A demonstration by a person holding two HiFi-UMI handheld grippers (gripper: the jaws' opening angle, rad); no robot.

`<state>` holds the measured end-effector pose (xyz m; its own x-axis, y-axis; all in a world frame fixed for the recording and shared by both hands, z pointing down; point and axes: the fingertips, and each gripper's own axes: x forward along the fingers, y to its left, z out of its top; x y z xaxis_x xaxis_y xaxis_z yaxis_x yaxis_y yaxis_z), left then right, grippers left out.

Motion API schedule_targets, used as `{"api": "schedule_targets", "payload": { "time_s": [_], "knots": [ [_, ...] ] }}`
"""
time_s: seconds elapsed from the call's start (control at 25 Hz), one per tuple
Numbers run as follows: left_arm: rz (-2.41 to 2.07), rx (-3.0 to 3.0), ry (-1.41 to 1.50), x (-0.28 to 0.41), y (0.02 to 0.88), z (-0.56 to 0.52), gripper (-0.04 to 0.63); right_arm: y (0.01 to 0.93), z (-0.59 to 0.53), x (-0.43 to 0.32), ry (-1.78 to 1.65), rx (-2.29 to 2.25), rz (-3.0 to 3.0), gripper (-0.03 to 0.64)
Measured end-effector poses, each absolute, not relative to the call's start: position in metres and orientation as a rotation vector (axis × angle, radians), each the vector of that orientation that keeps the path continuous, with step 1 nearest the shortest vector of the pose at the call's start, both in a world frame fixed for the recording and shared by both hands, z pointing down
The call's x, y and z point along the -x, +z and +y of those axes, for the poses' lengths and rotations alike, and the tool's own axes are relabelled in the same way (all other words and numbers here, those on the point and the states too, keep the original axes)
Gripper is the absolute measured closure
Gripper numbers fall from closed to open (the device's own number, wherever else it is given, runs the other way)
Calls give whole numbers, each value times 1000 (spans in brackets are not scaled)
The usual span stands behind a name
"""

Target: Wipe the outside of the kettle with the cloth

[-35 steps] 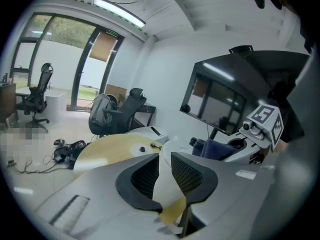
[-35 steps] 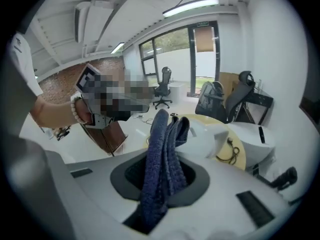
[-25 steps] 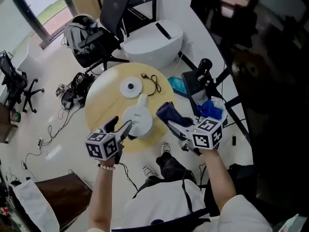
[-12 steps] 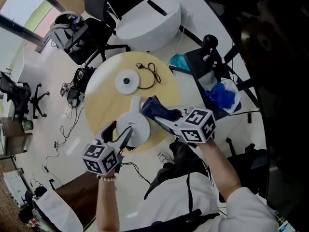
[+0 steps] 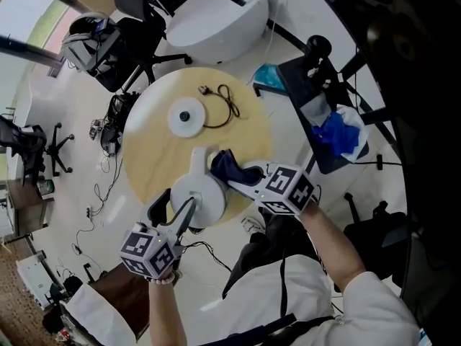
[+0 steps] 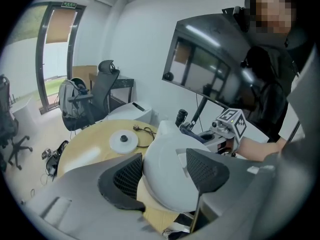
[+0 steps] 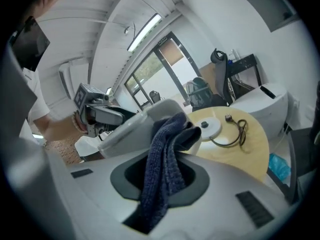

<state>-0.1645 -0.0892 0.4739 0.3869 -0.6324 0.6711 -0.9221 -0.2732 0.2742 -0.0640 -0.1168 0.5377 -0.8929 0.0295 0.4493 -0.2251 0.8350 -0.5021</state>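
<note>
pressing the cloth (image 5: 225, 166) too hard against the kettle (image 5: 200, 193) could see it tipped or pushed over the counter's (image 5: 155, 146) near edge, by which it stands; its smooth round body could also slip. it is clamped between the left gripper's (image 5: 176, 206) jaws, held wide and just closed a little further. the cloth is pinched in the right gripper's (image 5: 243, 179) jaws. the kettle's inside is not shown, so any water cannot be judged.

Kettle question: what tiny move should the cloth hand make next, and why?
Probably press the cloth onto the side of the kettle and slide it along. The right gripper pinches the cloth close beside the kettle, and the left gripper, its jaws just closing further, clamps the kettle steady.
</note>
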Motion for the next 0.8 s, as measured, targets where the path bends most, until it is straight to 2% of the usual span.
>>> {"api": "schedule_targets", "payload": {
  "time_s": [0.4,0.64,0.8],
  "knots": [
    [-1340,-1974,530,165,472,-91,314,670,-122,63,851,-218,-2356,546],
    [-1360,-1944,510,166,472,-91,316,699,-122,59,715,-284,-2236,546],
    [-1418,-1907,485,170,470,-92,319,669,-115,62,755,-254,-2305,547]
  ]
}}
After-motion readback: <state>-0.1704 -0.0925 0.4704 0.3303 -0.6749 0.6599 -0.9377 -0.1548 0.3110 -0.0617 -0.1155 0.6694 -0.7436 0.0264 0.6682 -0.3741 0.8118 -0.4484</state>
